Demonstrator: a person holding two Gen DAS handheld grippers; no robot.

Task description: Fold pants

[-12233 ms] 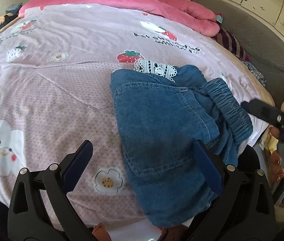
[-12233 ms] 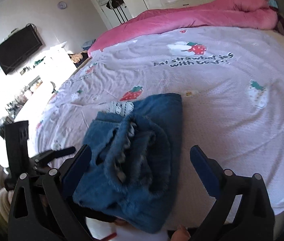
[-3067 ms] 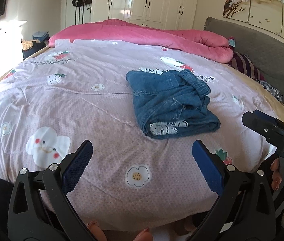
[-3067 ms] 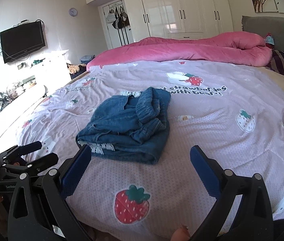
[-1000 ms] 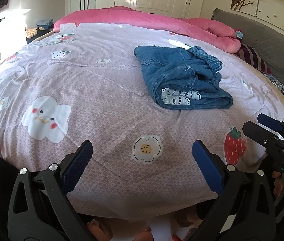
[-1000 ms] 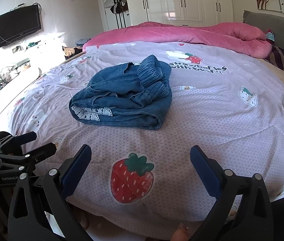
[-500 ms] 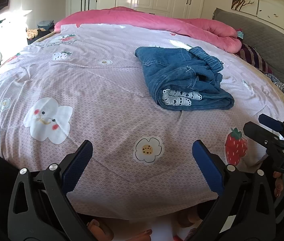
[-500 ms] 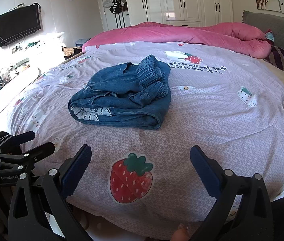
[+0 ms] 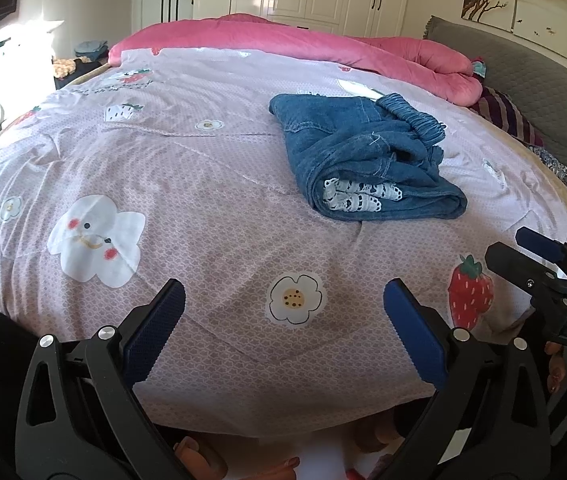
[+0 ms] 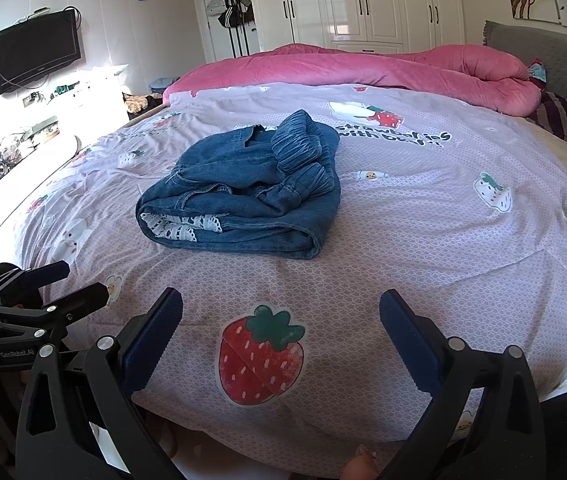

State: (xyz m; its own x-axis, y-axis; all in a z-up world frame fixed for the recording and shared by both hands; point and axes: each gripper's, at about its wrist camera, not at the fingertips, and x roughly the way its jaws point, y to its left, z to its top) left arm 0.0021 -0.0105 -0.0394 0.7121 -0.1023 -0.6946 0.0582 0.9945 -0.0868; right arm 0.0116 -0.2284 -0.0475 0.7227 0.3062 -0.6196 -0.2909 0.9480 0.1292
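The blue denim pants [image 9: 363,160] lie folded in a thick bundle on the pink patterned bedspread [image 9: 203,184], white lace trim showing at the near end. They also show in the right wrist view [image 10: 251,192], elastic waistband on top. My left gripper [image 9: 283,320] is open and empty near the bed's front edge, well short of the pants. My right gripper [image 10: 281,324] is open and empty over a strawberry print, also short of the pants. Each gripper shows in the other's view: the right one at the right edge [image 9: 543,264], the left one at the left edge [image 10: 43,292].
A pink quilt [image 10: 363,68] is heaped along the far side of the bed. A grey headboard [image 9: 523,72] and a striped pillow [image 9: 503,116] are at the right. White wardrobes [image 10: 363,0] stand behind, a TV [image 10: 35,56] hangs on the left wall.
Both grippers have drawn back from the pants toward the bed's front edge and stayed open. The pants lie as a folded bundle, unmoved in the last second.
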